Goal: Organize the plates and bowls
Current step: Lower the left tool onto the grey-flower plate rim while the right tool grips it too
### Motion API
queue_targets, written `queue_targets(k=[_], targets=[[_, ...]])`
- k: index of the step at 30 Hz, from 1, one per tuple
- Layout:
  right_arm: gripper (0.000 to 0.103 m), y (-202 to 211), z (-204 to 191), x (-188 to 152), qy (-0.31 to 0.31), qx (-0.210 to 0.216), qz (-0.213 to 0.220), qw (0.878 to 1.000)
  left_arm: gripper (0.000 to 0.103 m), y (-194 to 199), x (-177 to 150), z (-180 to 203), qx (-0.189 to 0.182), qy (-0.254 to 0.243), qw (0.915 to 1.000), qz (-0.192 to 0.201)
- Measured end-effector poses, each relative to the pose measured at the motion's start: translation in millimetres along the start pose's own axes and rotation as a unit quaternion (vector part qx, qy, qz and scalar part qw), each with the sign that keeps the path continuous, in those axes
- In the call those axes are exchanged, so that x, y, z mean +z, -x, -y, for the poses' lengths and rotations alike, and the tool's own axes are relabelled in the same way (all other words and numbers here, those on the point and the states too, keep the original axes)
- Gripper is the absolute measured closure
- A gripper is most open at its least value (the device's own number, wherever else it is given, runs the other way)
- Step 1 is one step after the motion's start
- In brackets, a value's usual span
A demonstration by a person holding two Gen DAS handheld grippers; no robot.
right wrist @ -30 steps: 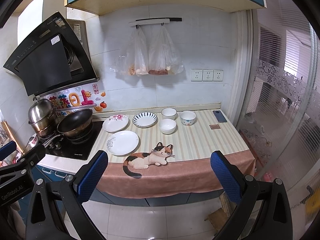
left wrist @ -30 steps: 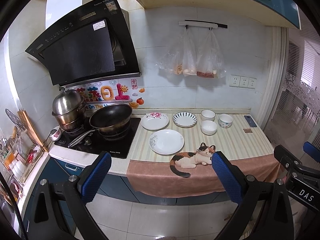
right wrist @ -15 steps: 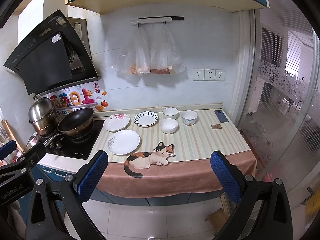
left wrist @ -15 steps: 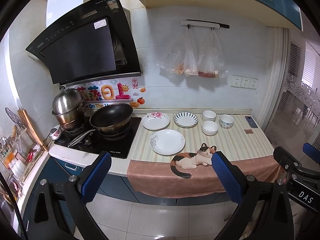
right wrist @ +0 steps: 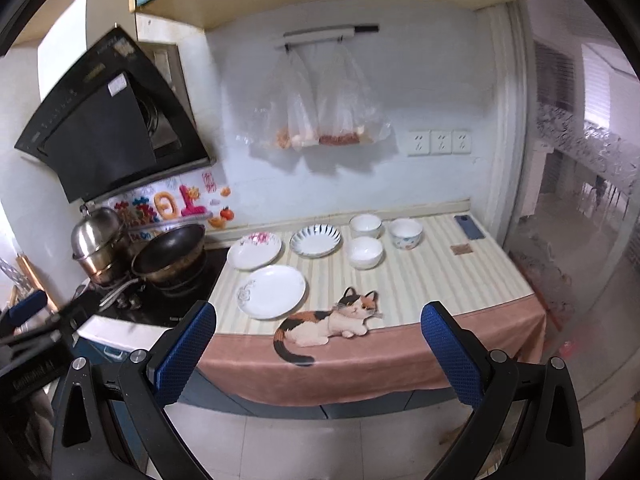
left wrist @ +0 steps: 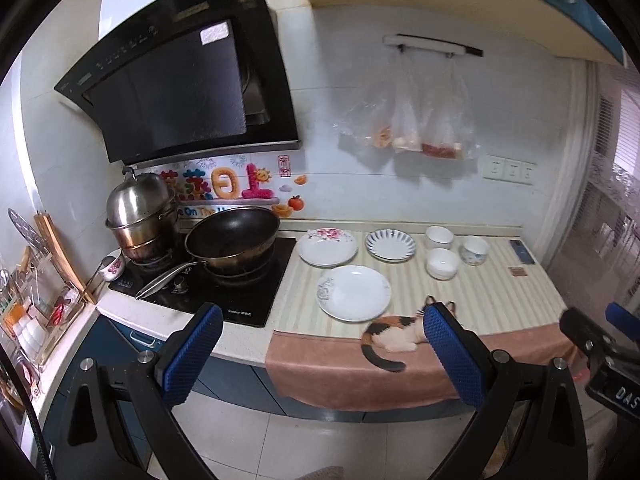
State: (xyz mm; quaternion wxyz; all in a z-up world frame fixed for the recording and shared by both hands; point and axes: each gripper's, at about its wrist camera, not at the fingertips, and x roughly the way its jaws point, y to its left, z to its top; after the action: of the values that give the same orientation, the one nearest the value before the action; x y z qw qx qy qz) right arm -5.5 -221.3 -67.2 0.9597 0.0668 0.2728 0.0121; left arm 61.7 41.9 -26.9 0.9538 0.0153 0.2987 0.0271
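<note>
A white-tiled wall (right wrist: 420, 92) carries a black range hood (left wrist: 180, 92) and triple socket (right wrist: 439, 143), above pale floor tiles (left wrist: 320, 444).

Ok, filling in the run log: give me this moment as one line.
phase: approach | left tongs: open, empty | right tongs: open, empty | counter: three plates, three bowls, untouched

Soft daylight enters from the right; both fisheye views bend hard at dark rims, and the right wrist's left edge smears.
</note>
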Motion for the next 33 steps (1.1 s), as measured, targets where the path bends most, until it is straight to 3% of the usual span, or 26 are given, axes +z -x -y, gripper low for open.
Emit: queue_targets(k=[8,15,20,25,28,33], targets=[[0.000,-110.0,-4.9,-9.0,0.007,0.020,-0.066,0.998,0.000,-125.3,4.7,-22.0,0.031,0.025,0.9967,-0.071],[0.000,-261.8,16.5,-3.3,-0.011,0.056,-0.139,0.989,0.000,-252.8,1.5,-15.6,0.053,0.021,0.9886,-0.139],[0.000,-395.4,29.4,4.9,-0.033,0.088,-0.199,0.975,0.000,-369.1,-4.7,-7.3,0.034,0.034,0.9715,-0.232],[0.002,-515.2,31.7,1.0,-0.038,0.118,-0.265,0.956,0.002,-459.9,-22.1,-1.1,0.031,0.040,0.9506,-0.306],[0.006,-571.4,24.2,-4.0,-0.044,0.138,-0.300,0.943,0.014,-500.1,-30.3,-3.4,0.025,0.049,0.9376,-0.343],[0.020,-651.3,4.2,-14.0,-0.030,0.166,-0.353,0.920,0.017,-543.4,-38.9,-15.0,0.011,0.080,0.9209,-0.381]])
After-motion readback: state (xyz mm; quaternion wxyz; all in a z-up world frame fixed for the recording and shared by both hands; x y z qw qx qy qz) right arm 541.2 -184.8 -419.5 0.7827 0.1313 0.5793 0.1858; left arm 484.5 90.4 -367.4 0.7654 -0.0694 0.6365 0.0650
